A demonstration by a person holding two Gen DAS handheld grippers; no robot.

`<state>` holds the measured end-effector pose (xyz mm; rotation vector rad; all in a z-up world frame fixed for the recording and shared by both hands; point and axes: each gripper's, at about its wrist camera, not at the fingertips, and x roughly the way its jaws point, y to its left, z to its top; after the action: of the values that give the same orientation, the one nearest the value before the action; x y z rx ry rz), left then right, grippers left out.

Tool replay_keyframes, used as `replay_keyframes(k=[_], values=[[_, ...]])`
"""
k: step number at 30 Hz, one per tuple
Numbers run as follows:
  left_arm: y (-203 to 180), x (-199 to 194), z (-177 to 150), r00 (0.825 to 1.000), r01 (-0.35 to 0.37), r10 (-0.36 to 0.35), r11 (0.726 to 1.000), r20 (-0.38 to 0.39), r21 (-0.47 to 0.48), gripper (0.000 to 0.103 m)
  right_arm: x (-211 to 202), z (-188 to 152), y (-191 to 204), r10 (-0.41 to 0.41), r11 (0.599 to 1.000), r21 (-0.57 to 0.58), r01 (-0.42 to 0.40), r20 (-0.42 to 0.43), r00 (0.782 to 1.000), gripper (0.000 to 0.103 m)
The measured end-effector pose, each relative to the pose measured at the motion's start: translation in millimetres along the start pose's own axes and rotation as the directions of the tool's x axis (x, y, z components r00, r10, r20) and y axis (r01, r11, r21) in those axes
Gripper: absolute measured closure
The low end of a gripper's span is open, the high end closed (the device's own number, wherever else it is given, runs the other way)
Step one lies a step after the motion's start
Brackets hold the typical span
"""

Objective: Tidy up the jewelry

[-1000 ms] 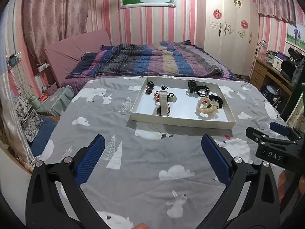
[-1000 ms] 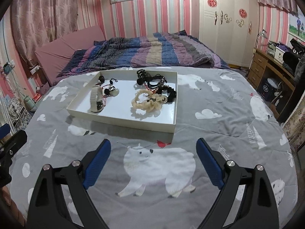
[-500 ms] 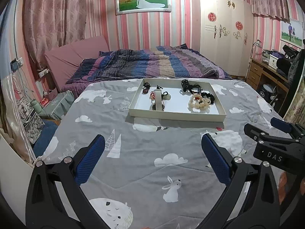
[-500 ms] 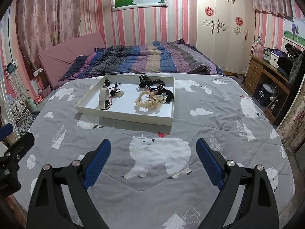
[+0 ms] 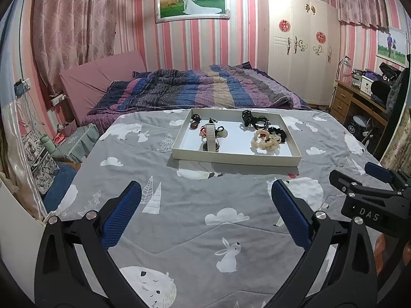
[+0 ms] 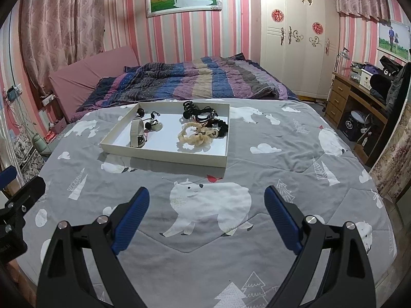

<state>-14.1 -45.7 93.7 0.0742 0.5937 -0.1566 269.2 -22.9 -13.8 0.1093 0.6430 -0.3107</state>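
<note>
- A shallow white tray (image 5: 232, 157) lies flat on the bed, on a grey quilt (image 5: 179, 220) printed with bears, clouds and rabbits.
- In the tray's left half a cream band (image 5: 211, 138) stands on edge, with small dark beaded pieces (image 5: 195, 121) just beside it.
- In the right half a pale frilly ring (image 5: 265, 140) touches a cluster of black pieces (image 5: 257, 122) behind it; which black piece is which is too tangled to tell.
- The left tool (image 5: 205, 202) hovers over the quilt well short of the tray, its blue-padded fingers (image 5: 120, 215) spread wide with nothing between them.
- The right tool (image 6: 206, 209) hangs beside it over a polar bear print, likewise wide apart and holding nothing, touching neither tray nor jewelry.
</note>
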Motion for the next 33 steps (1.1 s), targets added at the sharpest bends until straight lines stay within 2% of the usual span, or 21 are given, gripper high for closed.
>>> replay_keyframes(k=[33], values=[[3.9,-2.5,-1.5,1.000,-0.025,0.025,1.000,-0.003,0.004,0.003,-1.6,-1.3,1.4,-0.011,1.000,-0.004,0.011,0.002,1.000,0.012]])
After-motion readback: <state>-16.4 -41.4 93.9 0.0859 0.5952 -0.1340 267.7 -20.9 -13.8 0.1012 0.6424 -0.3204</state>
